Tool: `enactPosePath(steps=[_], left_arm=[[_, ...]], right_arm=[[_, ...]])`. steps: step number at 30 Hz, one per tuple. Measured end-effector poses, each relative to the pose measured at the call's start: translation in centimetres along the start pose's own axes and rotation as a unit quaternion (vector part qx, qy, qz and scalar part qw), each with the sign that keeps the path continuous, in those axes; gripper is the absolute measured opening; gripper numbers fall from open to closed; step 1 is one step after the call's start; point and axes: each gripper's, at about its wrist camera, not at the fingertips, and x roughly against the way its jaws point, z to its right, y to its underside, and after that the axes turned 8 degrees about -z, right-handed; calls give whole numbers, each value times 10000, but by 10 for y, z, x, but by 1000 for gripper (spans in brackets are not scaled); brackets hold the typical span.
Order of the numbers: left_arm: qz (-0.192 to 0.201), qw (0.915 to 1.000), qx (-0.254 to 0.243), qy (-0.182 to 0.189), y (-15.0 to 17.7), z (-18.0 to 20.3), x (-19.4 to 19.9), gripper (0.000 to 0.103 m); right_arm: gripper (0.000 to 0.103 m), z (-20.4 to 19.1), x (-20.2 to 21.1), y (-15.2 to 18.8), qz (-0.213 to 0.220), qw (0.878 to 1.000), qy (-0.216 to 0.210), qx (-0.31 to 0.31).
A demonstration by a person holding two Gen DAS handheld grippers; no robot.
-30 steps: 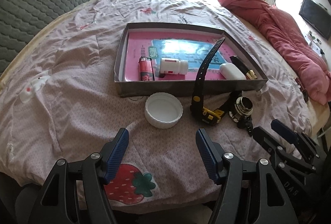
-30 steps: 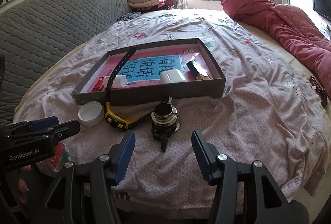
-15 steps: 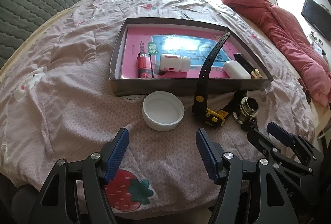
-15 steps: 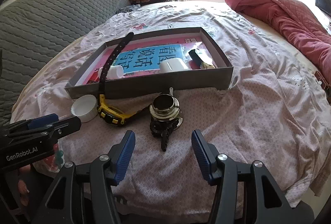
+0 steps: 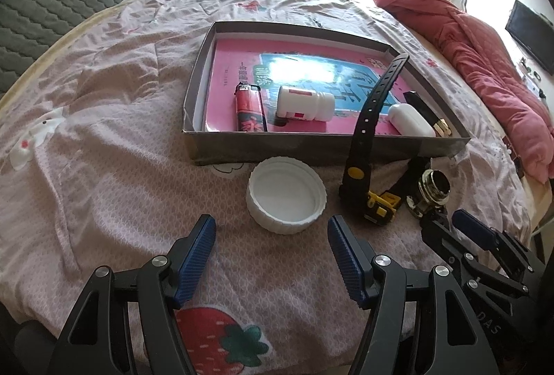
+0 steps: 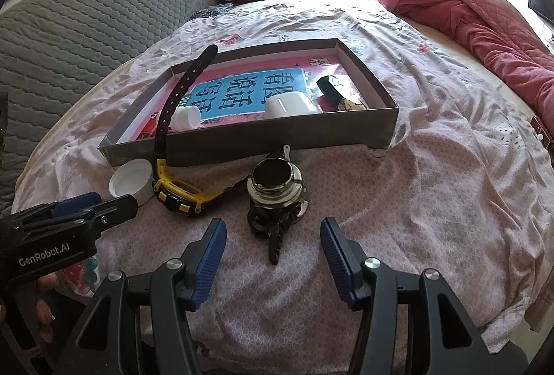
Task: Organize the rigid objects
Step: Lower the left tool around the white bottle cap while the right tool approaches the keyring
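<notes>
- Two views. Left wrist: the left claw (image 5: 271, 248), fingers apart and empty, hovers over the bed just short of the round white ribbed plastic lid (image 5: 286, 195), which lies outside the shallow grey cardboard tray (image 5: 311, 146). Likely next: close around the lid's rim. A red lighter (image 5: 250, 108) shows fully only here.
- Right wrist: the right claw (image 6: 273, 248), also apart and empty, faces the shiny metal knob with black keys (image 6: 277, 191); the yellow-and-black wristwatch (image 6: 180, 195) body shows plainly here.

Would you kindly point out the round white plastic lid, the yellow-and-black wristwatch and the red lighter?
Round white plastic lid (image 5: 286, 198): left wrist view, inner floor.
Yellow-and-black wristwatch (image 6: 178, 195): right wrist view, yellow case.
Red lighter (image 5: 248, 110): left wrist view, middle of its body.
</notes>
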Motion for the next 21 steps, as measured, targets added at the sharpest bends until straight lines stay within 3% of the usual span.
enactPosePath(steps=[21], left_arm=[[78,9999,-71,-1,-12,-1,-17,69]], right_arm=[[54,2,-12,-5,-33,10000,24,-62]])
